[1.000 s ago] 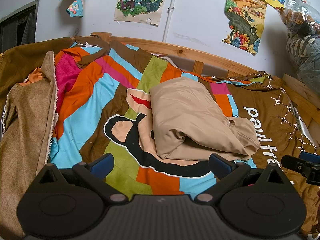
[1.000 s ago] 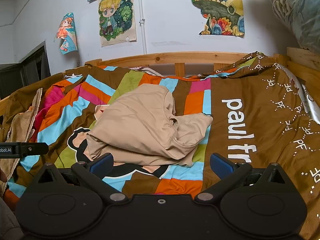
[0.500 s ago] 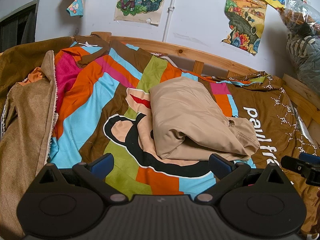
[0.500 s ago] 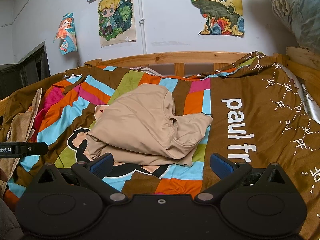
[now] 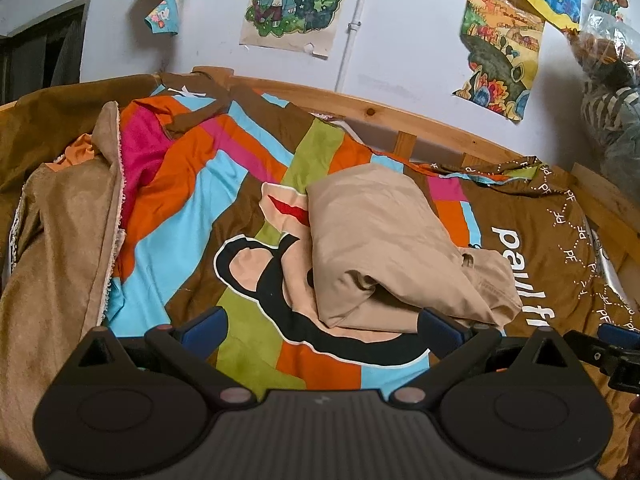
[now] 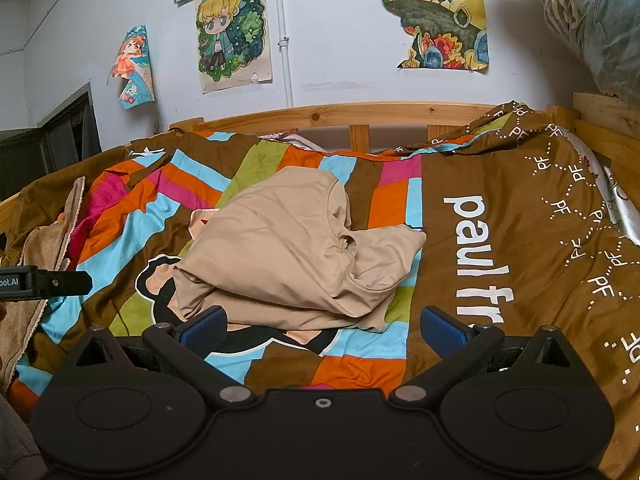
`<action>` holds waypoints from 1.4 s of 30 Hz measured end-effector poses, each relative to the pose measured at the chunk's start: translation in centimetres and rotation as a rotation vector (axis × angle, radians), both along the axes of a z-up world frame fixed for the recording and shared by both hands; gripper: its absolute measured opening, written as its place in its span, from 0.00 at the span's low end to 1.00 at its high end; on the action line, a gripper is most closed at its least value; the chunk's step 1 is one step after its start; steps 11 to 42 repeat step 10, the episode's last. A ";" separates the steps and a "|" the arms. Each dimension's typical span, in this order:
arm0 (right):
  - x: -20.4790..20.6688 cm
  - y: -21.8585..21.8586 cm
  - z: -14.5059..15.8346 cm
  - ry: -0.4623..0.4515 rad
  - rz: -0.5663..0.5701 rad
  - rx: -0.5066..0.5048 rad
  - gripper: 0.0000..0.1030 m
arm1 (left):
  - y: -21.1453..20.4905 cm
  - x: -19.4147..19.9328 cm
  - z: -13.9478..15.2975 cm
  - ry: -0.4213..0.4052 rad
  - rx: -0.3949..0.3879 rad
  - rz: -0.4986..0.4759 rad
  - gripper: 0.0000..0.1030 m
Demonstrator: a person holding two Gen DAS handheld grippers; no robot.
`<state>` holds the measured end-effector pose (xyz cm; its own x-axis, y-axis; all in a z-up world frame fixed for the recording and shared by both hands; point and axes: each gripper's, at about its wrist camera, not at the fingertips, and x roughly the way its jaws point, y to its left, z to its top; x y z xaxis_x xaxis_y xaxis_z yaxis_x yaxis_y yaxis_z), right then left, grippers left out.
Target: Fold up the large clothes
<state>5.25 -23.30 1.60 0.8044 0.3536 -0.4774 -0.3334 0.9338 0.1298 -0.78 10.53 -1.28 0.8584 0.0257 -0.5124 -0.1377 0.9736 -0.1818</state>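
Both hand-held grippers, left [image 5: 320,326] and right [image 6: 322,326], hang with fingers apart and empty just short of the beige garment [image 6: 296,256], which lies bunched mid-bed on the striped duvet [image 6: 500,208]. I fear pinching duvet along with cloth, or catching one layer so the bundle unrolls. A tan blanket [image 5: 60,240] heaped at the left edge crowds that side.

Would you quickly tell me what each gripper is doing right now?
Left gripper: tongs open, holding nothing, short of the beige garment.
Right gripper: tongs open, holding nothing.
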 end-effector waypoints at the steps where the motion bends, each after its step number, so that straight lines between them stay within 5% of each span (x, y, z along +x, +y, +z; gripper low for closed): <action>1: 0.0 0.0 0.0 0.001 0.001 0.000 0.99 | 0.0 0.0 0.0 0.001 0.000 0.001 0.99; 42: 0.0 0.0 0.0 0.001 0.000 0.000 0.99 | 0.1 0.1 -0.2 0.011 0.004 0.004 0.99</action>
